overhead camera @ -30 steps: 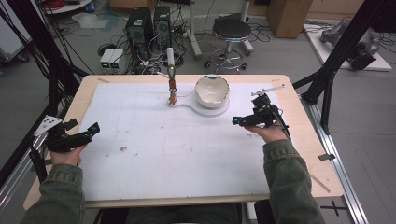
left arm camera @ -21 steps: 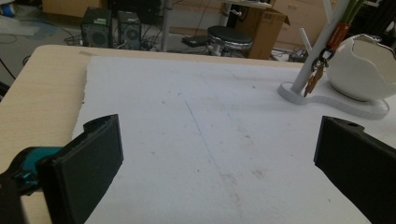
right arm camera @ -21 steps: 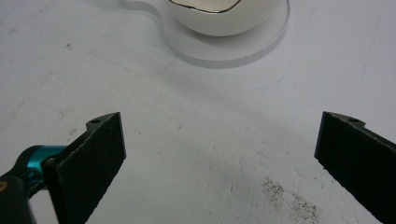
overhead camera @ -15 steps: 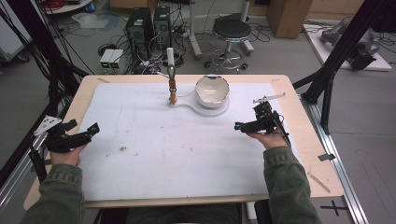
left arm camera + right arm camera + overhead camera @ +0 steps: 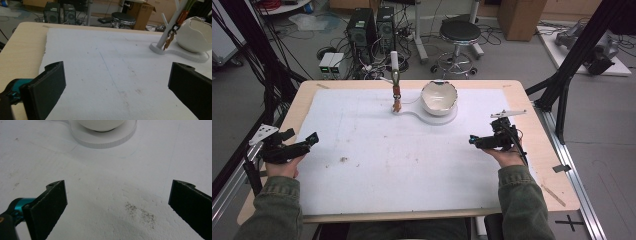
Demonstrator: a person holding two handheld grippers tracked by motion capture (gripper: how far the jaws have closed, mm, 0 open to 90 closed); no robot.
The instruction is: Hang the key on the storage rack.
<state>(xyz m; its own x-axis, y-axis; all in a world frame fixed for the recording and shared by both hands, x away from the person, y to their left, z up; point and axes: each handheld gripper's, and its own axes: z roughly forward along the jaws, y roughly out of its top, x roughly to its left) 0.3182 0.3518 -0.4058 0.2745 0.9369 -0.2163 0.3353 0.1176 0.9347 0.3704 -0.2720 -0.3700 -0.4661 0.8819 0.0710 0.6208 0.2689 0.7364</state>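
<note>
A white sheet (image 5: 412, 165) covered the wooden bench (image 5: 539, 150), with computer towers (image 5: 371, 30) and a stool (image 5: 459, 35) on the floor beyond. Both claws hovered released and empty: the left claw (image 5: 307, 142) near the bench's left edge, the right claw (image 5: 476, 141) near its right edge, wide bare sheet between them. Ahead of the right claw stood the cracked white bowl (image 5: 439, 97) on its white base (image 5: 447, 117); its contents couldn't be made out. Keys (image 5: 169, 40) hung from the stand (image 5: 395, 75) beside it.
</note>
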